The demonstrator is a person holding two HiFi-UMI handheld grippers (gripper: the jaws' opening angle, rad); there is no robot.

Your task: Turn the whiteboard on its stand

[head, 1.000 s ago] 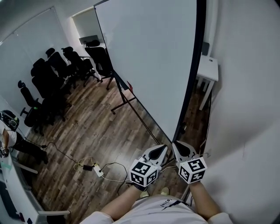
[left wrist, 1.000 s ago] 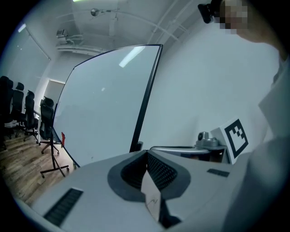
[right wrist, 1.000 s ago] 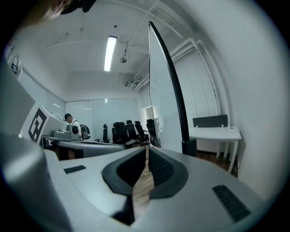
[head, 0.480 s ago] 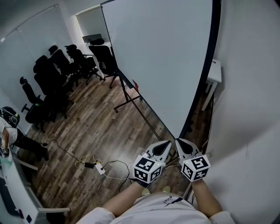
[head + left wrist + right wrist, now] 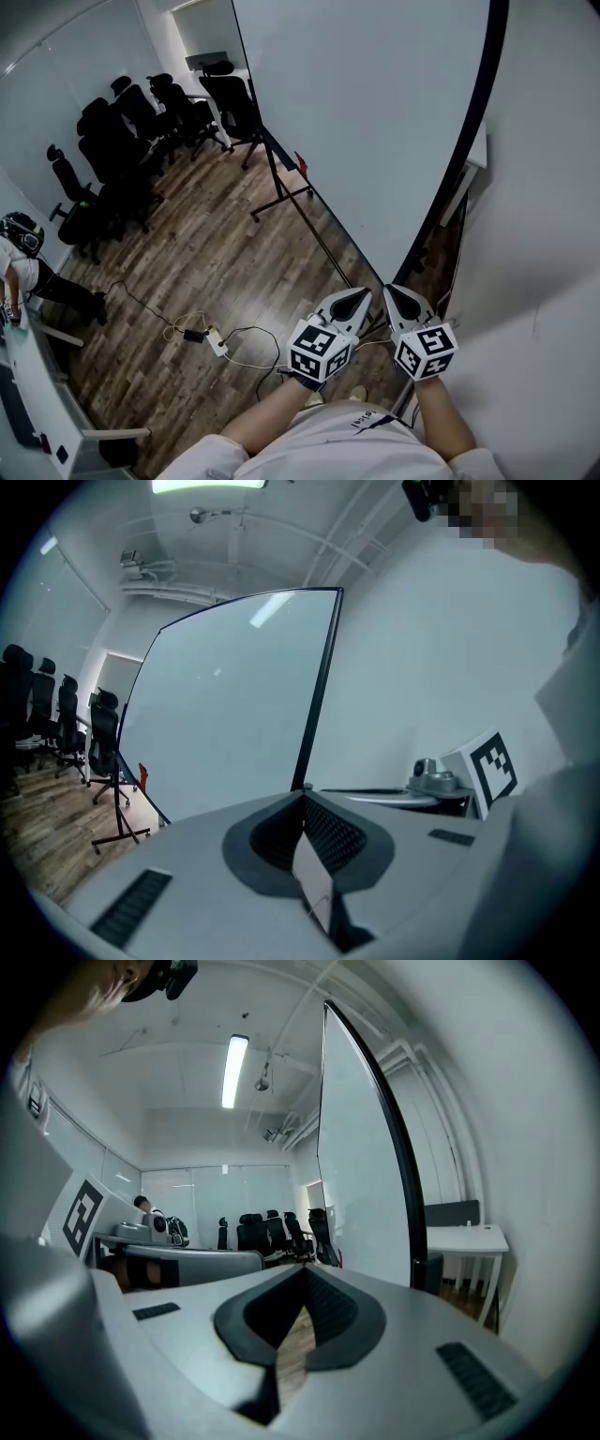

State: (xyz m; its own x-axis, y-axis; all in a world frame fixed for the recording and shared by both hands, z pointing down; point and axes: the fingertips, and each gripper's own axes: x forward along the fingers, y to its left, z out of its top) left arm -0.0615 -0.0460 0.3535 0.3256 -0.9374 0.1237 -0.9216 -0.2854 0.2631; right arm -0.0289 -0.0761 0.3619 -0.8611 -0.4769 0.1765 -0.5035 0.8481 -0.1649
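Big whiteboard [image 5: 375, 122] fills twelve to one o'clock from the holder's spot, standing upright on its black stand [image 5: 281, 192], with its near black edge [image 5: 457, 178] running down toward the holder. Dark wood floor [image 5: 206, 262] spreads out to the left. Cluster of black office chairs [image 5: 122, 141] at ten o'clock, well apart from the board. White desk [image 5: 476, 159] shows behind the board edge at one o'clock. Another person [image 5: 23, 267] at nine o'clock by the frame edge. Left gripper [image 5: 361, 293] and right gripper [image 5: 388, 290] sit side by side at six o'clock, tips aimed at the board's near edge, just short of it. Both sets of jaws are pressed together with nothing between them. Power strip [image 5: 217, 344] with loose cables on the floor at eight o'clock.
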